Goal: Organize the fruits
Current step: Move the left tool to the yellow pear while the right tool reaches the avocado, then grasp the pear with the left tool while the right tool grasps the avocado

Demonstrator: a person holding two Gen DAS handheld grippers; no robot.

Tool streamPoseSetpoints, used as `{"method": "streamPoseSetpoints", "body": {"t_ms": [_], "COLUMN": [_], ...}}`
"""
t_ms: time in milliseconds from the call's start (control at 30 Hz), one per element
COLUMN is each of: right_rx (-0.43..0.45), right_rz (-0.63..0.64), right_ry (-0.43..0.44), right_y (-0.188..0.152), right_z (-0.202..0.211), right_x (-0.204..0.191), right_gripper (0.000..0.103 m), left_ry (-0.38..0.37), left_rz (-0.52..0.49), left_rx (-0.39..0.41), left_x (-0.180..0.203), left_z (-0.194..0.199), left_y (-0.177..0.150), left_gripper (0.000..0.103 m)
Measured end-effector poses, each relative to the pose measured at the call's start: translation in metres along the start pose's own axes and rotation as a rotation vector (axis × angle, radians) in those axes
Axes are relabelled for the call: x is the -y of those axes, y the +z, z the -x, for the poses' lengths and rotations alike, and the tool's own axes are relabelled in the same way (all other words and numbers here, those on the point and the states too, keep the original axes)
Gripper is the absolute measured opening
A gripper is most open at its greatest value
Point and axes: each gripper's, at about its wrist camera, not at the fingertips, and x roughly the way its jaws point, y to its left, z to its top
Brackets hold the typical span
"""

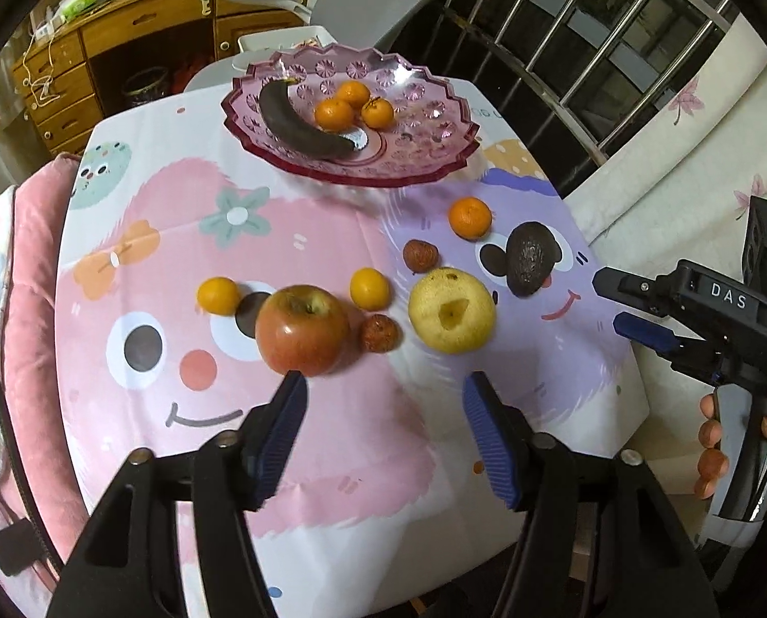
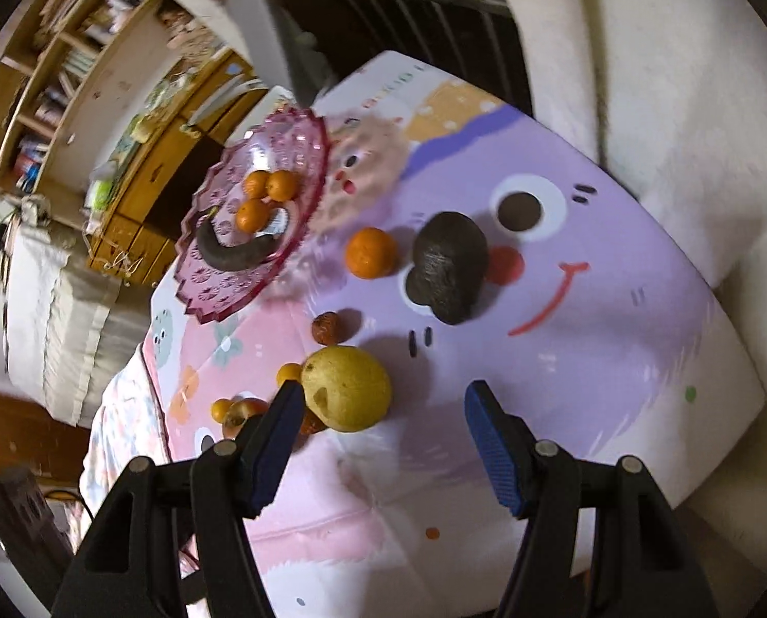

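Blue ribbed pads line the black fingers of both handheld grippers, and both sets stand apart with nothing between them. Left gripper (image 1: pixel 381 378) is angled steeply down over the near part of the desk (image 1: pixel 332 463), which wears a pink and lilac cartoon-face cloth; its left finger tip sits just in front of the red apple (image 1: pixel 302 328), not touching it as far as the view shows. Right gripper (image 2: pixel 381 389) is also pitched down, its view rolled so the desk runs diagonally; its left finger overlaps the edge of the yellow pear with a cut notch (image 2: pixel 346 388), contact uncertain. In the left wrist view the right gripper enters from the right edge, level with the pear (image 1: pixel 452 309), and the person's hand (image 1: pixel 713 443) is wrapped around its handle. White letters "DAS" are readable on that gripper's black body; faint print on the cloth's far edge is too blurred to read. Fruit still loose on the cloth: apple, pear, dark wrinkled avocado (image 1: pixel 530 257), three small oranges (image 1: pixel 470 217) and two small brownish-red fruits (image 1: pixel 420 256). Pink scalloped glass plate (image 1: pixel 435 154) at the far side of the desk holds three more oranges (image 1: pixel 334 113) and a blackened banana (image 1: pixel 296 126).
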Motion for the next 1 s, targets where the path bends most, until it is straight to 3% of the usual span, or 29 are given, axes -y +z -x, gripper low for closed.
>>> {"method": "streamPoseSetpoints", "body": {"t_ms": [100, 233, 367, 733, 1000], "right_rx": [-0.021, -0.063, -0.101, -0.299, -0.324], "right_rz": [-0.041, -0.099, -0.074, 0.196, 0.484], "right_ry": [-0.008, -0.035, -0.066, -0.07, -0.086], "right_y": [0.005, 0.017, 0.035, 0.076, 0.084], "right_z": [-0.003, -0.014, -0.028, -0.085, -0.116], "right_x": [0.01, 0.023, 0.031, 0.035, 0.024], "right_gripper": [0.065, 0.065, 0.065, 0.065, 0.065], "left_ry": [0.005, 0.01, 0.026, 0.038, 0.063], "left_rz": [0.019, 0.076, 0.179, 0.523, 0.664], "left_rx": [-0.018, -0.045, -0.063, -0.045, 0.057], "left_x": [0.003, 0.005, 0.008, 0.029, 0.047], "left_z": [-0.006, -0.021, -0.04, -0.091, -0.121], "left_y": [0.001, 0.003, 0.004, -0.003, -0.008], "left_gripper": [0.081, 0.085, 0.087, 0.093, 0.093]}}
